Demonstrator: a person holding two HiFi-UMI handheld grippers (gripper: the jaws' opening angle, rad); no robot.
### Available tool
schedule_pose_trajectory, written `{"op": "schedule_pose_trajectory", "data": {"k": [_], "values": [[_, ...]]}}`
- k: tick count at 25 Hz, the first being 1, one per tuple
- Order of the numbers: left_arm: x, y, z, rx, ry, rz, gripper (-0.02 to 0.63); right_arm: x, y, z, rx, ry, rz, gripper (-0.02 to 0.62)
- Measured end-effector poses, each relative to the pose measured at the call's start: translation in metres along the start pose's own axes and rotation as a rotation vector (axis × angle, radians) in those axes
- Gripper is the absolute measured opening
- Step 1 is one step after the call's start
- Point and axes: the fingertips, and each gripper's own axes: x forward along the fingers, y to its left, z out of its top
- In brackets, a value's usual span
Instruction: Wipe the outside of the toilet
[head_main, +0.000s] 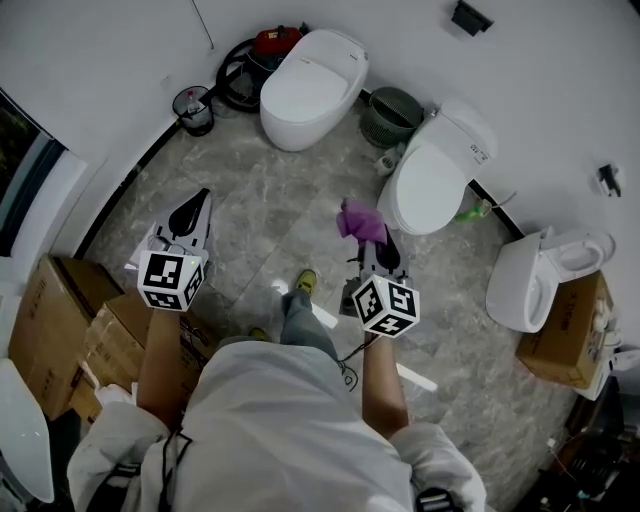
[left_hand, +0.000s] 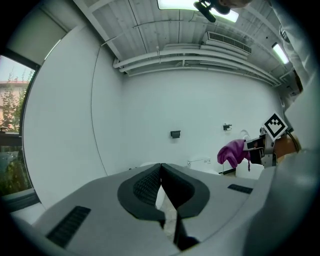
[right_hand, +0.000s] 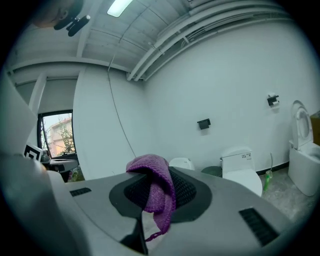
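A person stands on the grey stone floor (head_main: 262, 205) with a purple cloth (head_main: 360, 220) pinched in the fingers of the right gripper (head_main: 378, 248), held in the air near the closest toilet (head_main: 432, 175) and apart from it, its lid down. The left gripper (head_main: 190, 213), well away from that toilet on the far side of the cloth, has its fingers pressed together on nothing. With the cloth touching no porcelain, the wiping appears not yet begun, and lid, tank and bowl sides all seem left to do.
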Motion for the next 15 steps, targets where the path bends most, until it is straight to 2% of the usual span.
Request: {"op": "schedule_pose_trajectory", "data": {"k": [3, 6, 15], "values": [[0.037, -0.001, 0.003, -0.002, 0.017, 0.009, 0.017, 0.035, -0.02, 0.007, -0.006, 0.015, 0.008, 0.086], [0.074, 0.0, 0.006, -0.004, 0.033, 0.029, 0.017, 0.072, -0.045, 0.011, 0.044, 0.036, 0.016, 0.086], [0.169, -0.013, 0.028, 0.018, 0.062, 0.073, 0.017, 0.168, -0.106, 0.037, 0.061, 0.069, 0.095, 0.086]]}}
